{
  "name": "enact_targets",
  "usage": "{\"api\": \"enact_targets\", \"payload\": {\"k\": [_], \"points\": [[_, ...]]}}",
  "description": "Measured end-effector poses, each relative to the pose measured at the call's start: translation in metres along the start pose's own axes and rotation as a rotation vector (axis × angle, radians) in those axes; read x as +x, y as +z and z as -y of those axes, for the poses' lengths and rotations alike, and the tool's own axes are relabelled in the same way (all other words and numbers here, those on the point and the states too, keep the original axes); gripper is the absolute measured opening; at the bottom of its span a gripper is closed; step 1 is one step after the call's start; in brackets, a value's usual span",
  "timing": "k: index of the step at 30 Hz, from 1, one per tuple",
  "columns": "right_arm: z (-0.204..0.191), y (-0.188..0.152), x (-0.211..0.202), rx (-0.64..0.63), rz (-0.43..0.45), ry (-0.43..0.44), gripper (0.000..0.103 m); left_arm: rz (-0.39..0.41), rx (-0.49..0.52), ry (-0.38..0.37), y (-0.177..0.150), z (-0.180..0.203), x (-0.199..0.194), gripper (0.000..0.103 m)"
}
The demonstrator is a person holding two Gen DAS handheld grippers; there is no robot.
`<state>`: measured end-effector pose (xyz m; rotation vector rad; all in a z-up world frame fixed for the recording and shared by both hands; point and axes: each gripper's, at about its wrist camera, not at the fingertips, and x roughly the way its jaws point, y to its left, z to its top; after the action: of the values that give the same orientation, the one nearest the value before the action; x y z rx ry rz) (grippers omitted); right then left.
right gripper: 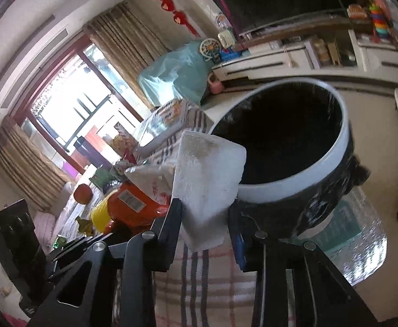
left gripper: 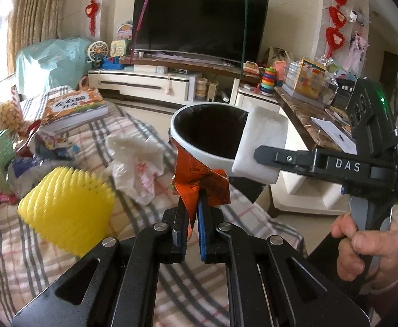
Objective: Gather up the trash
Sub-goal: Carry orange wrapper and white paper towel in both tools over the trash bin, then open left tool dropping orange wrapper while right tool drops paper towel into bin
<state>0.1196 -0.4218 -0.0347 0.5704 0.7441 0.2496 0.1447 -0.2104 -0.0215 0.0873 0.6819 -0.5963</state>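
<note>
Two pieces of trash hang at the bin's white rim (left gripper: pixel 199 150), ready to drop in: the left gripper (left gripper: pixel 192 215) pinches an orange wrapper (left gripper: pixel 199 182), the right gripper (right gripper: pixel 204 218) clamps a white foam block (right gripper: pixel 209 174).

The left wrist camera sits just behind the left gripper (left gripper: pixel 192 204) and looks level across the checked bed cover (left gripper: pixel 62 259) toward the television (left gripper: pixel 199 19), with the white-rimmed trash bin (left gripper: pixel 199 158) close in front. The right wrist camera sits behind the right gripper (right gripper: pixel 204 218) and is rolled strongly to one side, so the window (right gripper: pixel 70 114) and the room appear tilted, and it looks into the same bin (right gripper: pixel 294 190) from very near. Both views share the bin, the white foam block (left gripper: pixel 261 141) (right gripper: pixel 209 174), the television stand (left gripper: pixel 144 81) (right gripper: pixel 280 65) and the bed cover (right gripper: pixel 199 286), and each camera sees the other gripper at its edge.
</note>
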Motion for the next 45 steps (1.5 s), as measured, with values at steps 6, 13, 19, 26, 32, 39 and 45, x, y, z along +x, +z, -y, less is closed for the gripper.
{"api": "enact_targets", "payload": {"k": [6,13,19,26,32,39,45], "points": [[0.020,0.025,-0.006,0.009,0.021,-0.080,0.034,0.004,0.020,-0.010,0.023,0.011,0.017,0.005],[0.038,0.051,-0.001,0.008,0.008,-0.140,0.034,-0.026,0.038,-0.017,0.051,0.023,0.050,0.005],[0.046,0.066,0.008,-0.016,-0.023,-0.177,0.034,-0.061,0.034,-0.022,0.067,0.027,0.074,0.005],[0.054,0.077,0.016,-0.039,-0.062,-0.209,0.034,-0.092,0.032,-0.026,0.078,0.029,0.096,0.005],[0.059,0.084,0.021,-0.038,-0.081,-0.222,0.041,-0.092,0.038,-0.010,0.082,0.031,0.100,0.040],[0.064,0.083,0.008,0.008,-0.033,-0.207,0.073,-0.061,-0.014,0.002,0.072,0.017,0.081,0.056],[0.053,0.067,-0.006,0.030,0.020,-0.172,0.092,-0.010,-0.064,0.001,0.050,0.005,0.043,0.068]]}}
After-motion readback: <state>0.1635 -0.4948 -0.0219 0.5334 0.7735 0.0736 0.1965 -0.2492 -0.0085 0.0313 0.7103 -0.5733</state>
